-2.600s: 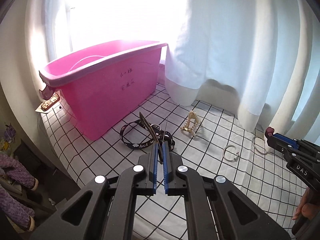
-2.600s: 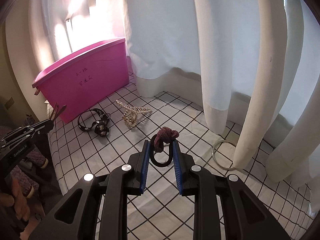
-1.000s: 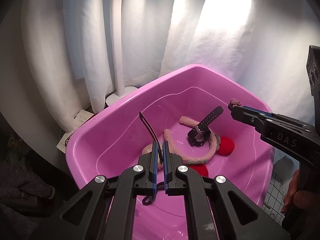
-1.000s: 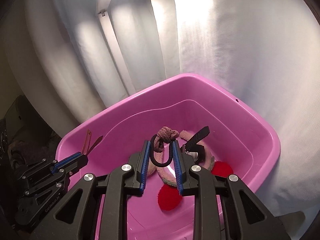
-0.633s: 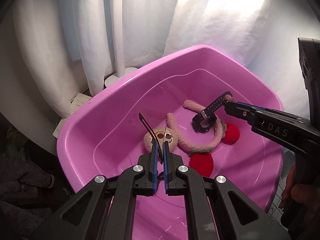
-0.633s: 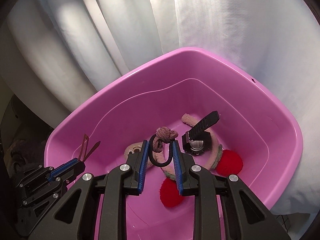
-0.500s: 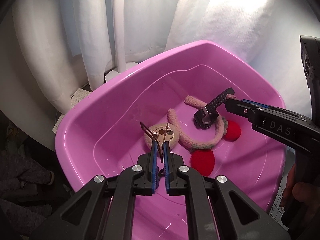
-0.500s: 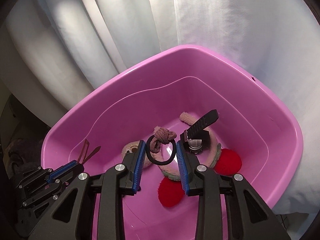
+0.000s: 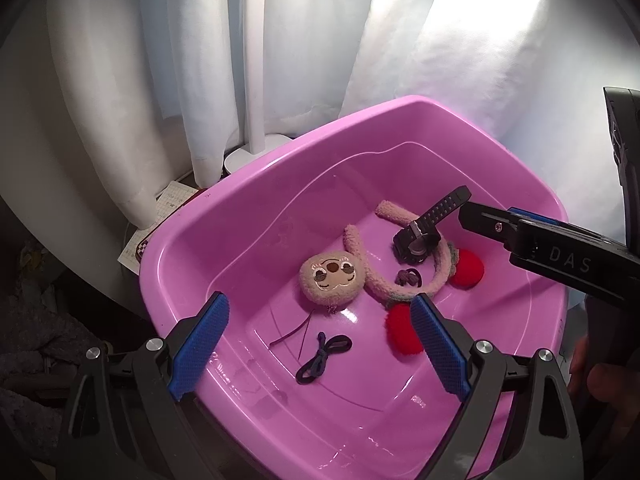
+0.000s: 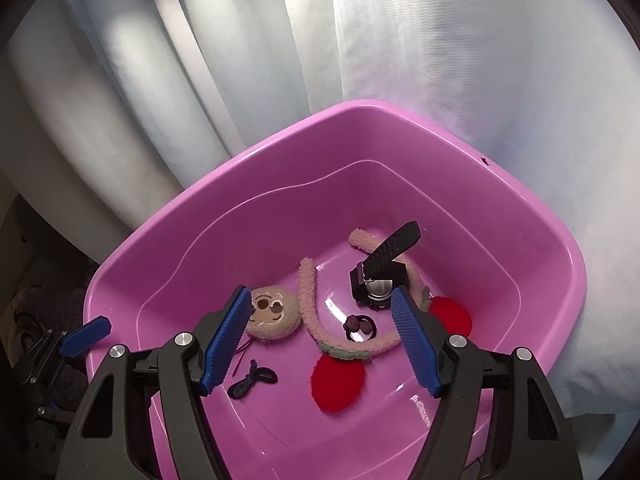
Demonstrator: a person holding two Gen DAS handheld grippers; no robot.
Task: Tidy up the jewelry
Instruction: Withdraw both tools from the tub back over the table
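Note:
Both grippers hover over a pink plastic tub (image 9: 256,184) (image 10: 168,224). My left gripper (image 9: 318,322) is open and empty. My right gripper (image 10: 322,322) is open and empty. A thin dark-red cord (image 9: 292,330) (image 10: 242,354) lies on the tub floor beside a navy hair tie (image 9: 322,356) (image 10: 252,382). A black hair tie with a mauve knot (image 9: 408,278) (image 10: 358,325) lies inside the loop of a plush headband (image 9: 332,276) (image 10: 272,312). A black watch (image 9: 424,232) (image 10: 380,276) rests on the headband.
White curtains (image 9: 304,40) (image 10: 440,60) hang behind and around the tub. The headband has red pom-poms (image 9: 404,330) (image 10: 338,386). A checked cloth corner (image 9: 160,216) shows left of the tub. The right gripper's body (image 9: 560,252) reaches in from the right.
Both grippers opened over the tub. The dark-red cord dropped from the left gripper and the knotted black hair tie dropped from the right; both now lie on the tub floor.

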